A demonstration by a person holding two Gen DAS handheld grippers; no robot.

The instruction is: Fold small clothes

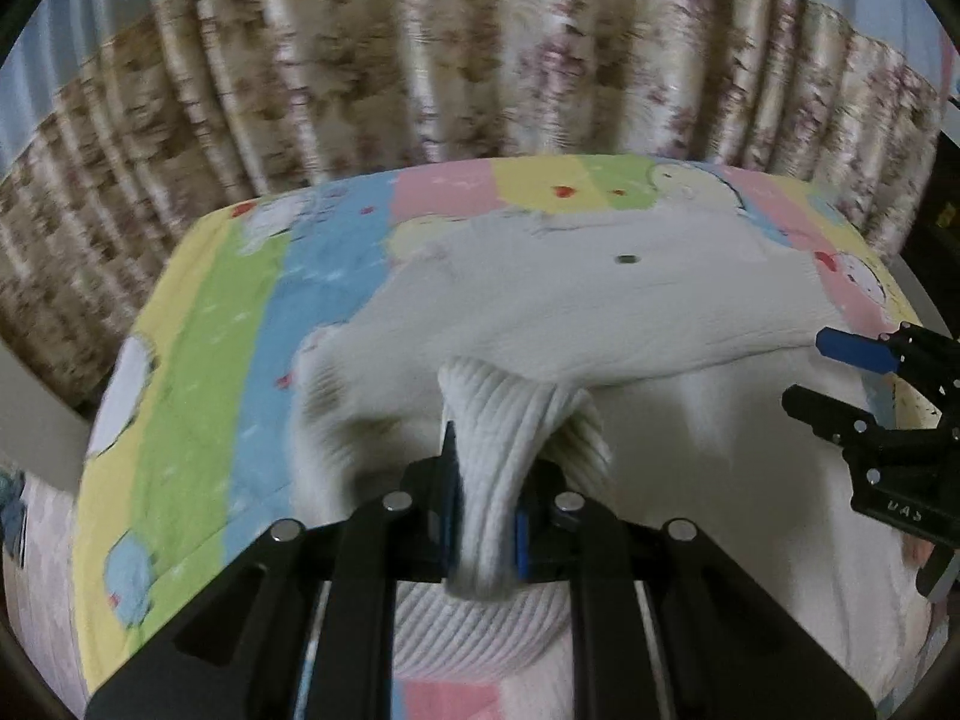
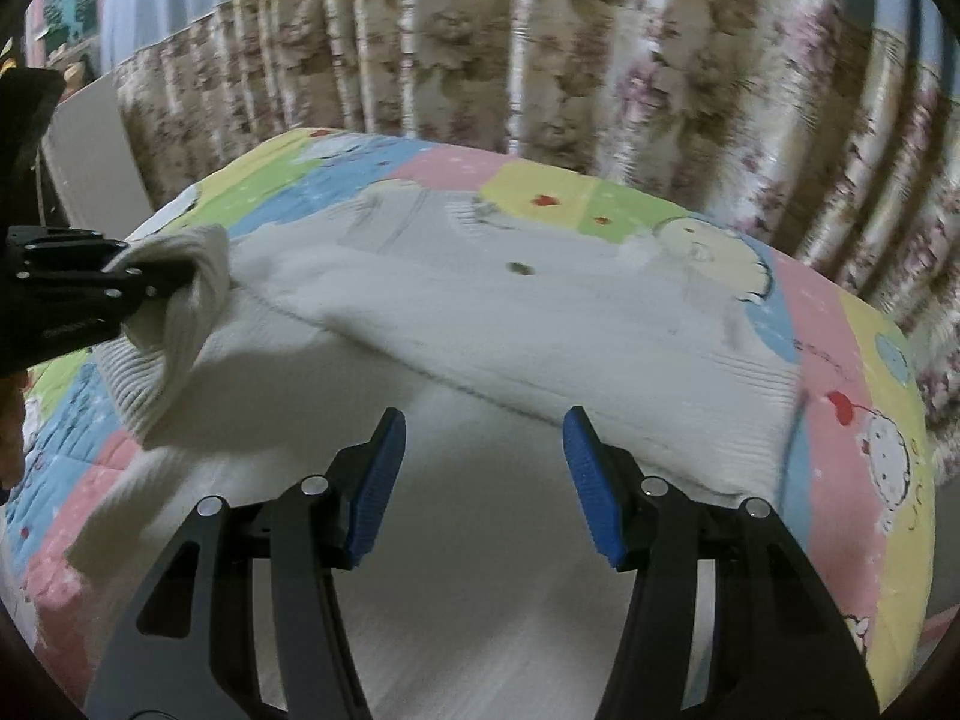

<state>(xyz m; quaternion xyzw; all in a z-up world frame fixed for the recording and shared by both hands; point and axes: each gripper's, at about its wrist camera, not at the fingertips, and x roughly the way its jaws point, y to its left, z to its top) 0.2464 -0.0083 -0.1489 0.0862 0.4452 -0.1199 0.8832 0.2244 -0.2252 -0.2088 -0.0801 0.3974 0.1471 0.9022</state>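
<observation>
A white knit sweater [image 1: 570, 300] [image 2: 540, 336] lies spread over a pastel cartoon-print blanket [image 1: 198, 348] [image 2: 864, 420]. My left gripper [image 1: 485, 516] is shut on the sweater's ribbed hem [image 1: 498, 450], which is lifted and bunched between the blue pads. In the right wrist view the left gripper [image 2: 138, 282] shows at the left edge, holding that ribbed hem [image 2: 180, 324] up off the blanket. My right gripper [image 2: 483, 480] hovers open over the near part of the sweater, nothing between its blue pads [image 2: 378, 480]. The right gripper [image 1: 840, 378] also appears at the right edge of the left wrist view.
A floral curtain [image 1: 420, 60] [image 2: 540, 60] hangs close behind the blanket-covered surface. The surface's rounded edges drop off at left [image 1: 102, 420] and right [image 2: 924, 480]. A small dark spot [image 1: 627, 259] marks the sweater's middle.
</observation>
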